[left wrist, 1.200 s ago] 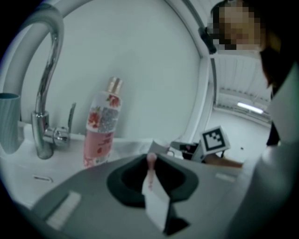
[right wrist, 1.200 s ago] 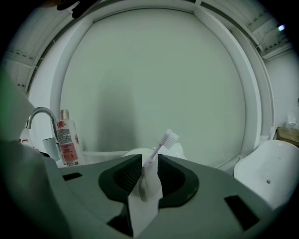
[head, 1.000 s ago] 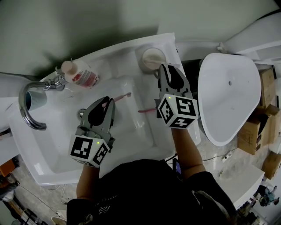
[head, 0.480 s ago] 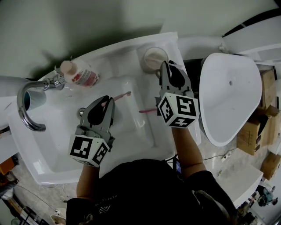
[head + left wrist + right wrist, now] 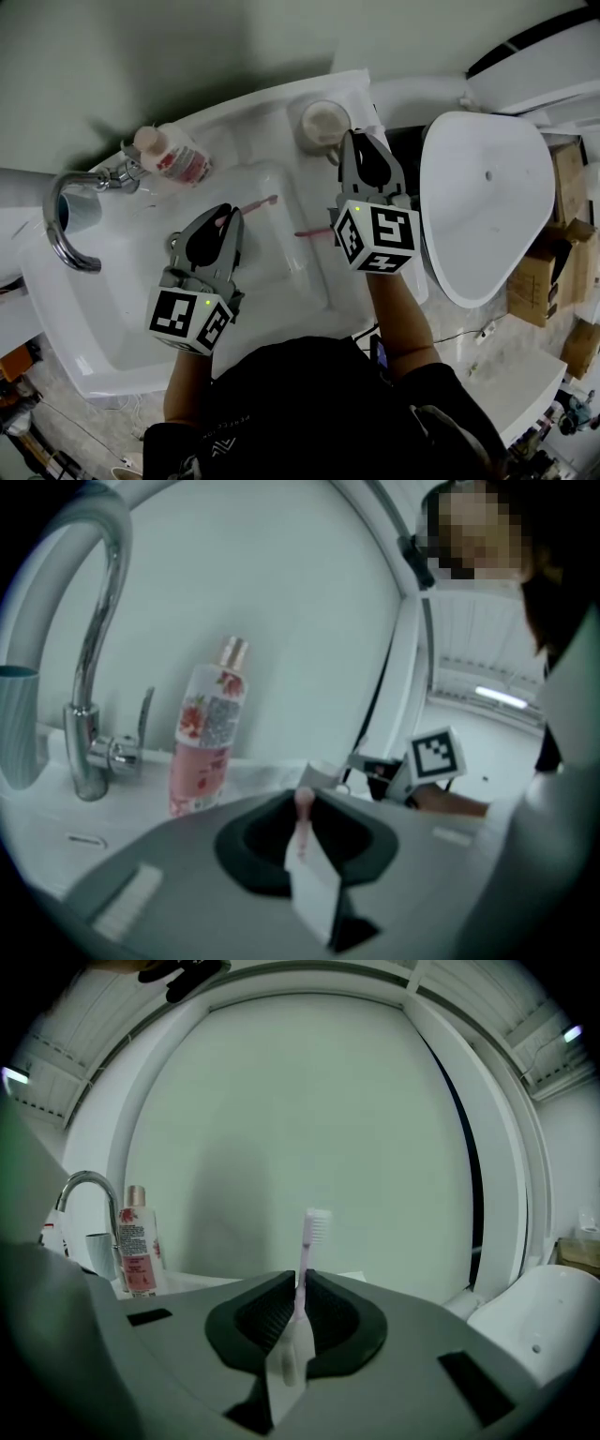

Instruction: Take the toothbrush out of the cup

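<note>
**A:** What is changing right now?

**B:** The right gripper (image 5: pixel 356 146), sitting just beside the cup (image 5: pixel 304 122), has just been closing its jaws. They are now pinching the toothbrush (image 5: pixel 316 1225) by its handle, leaving only a narrow gap for it.

**A:** And where is that toothbrush sitting?

**B:** It is standing bristles-up between those jaws, on the person's side of the cup. The right gripper view is showing no cup around it, so I am judging it to be out, or all but out.

**A:** What is that meaning for the job?

**B:** The grip is looking made. Carrying the brush clear of the cup is all I am expecting to remain.

**A:** What is the other hand doing?

**B:** The left gripper (image 5: pixel 226 212) is hanging well to the left of the cup, jaws narrow and clamping a second toothbrush (image 5: pixel 255 205), whose tip is pointing roughly toward the cup.

**A:** How are the arms posing?

**B:** Both forearms are reaching forward, and both grippers are pointing away from the person and tilting slightly downward.
</note>
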